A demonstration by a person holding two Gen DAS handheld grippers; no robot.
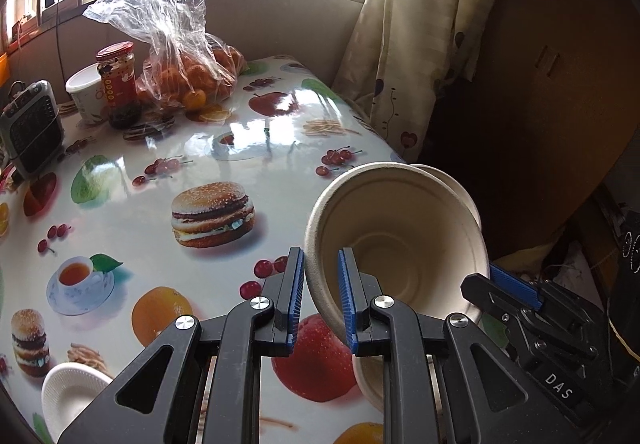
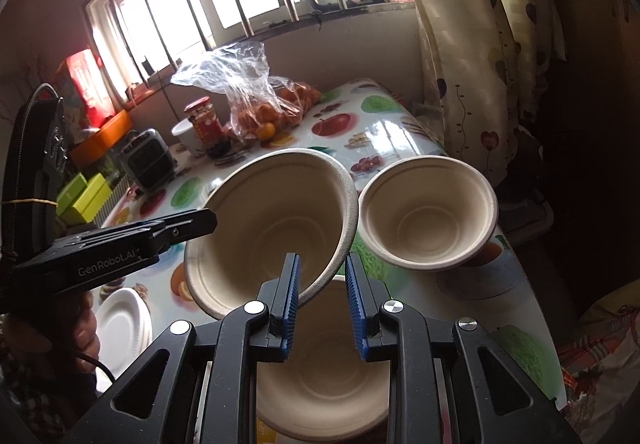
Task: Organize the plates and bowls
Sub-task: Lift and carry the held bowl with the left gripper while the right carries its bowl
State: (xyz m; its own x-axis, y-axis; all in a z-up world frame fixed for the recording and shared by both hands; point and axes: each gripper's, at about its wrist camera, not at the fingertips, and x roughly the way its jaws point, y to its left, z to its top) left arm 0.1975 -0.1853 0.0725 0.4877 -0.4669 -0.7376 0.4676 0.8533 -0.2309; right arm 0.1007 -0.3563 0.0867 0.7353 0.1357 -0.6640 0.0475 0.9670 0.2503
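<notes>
A large beige pulp bowl (image 2: 272, 220) is held tilted above the desk (image 1: 160, 204), its rim pinched on one side by the left gripper (image 1: 322, 296) and on the opposite side by the right gripper (image 2: 320, 304), both narrowed onto the thin wall. A smaller pulp bowl (image 2: 428, 216) is seen just beside it, near the desk's right edge, and a further bowl (image 2: 320, 396) lies below the right gripper.

The held bowl is judged to be light, fairly stiff but crushable moulded fibre, matte rather than slippery. The rolled rim is taken as the best place for a hold, since pressure lower on the wall could buckle it.

Only in the right wrist view are the smaller bowl's whole interior, the lower bowl and a stack of white plates (image 2: 120, 328) shown clearly. In the left wrist view the smaller bowl is mostly hidden behind the held one, though more bare desk is revealed, with one white plate (image 1: 72, 396) at its near edge.
</notes>
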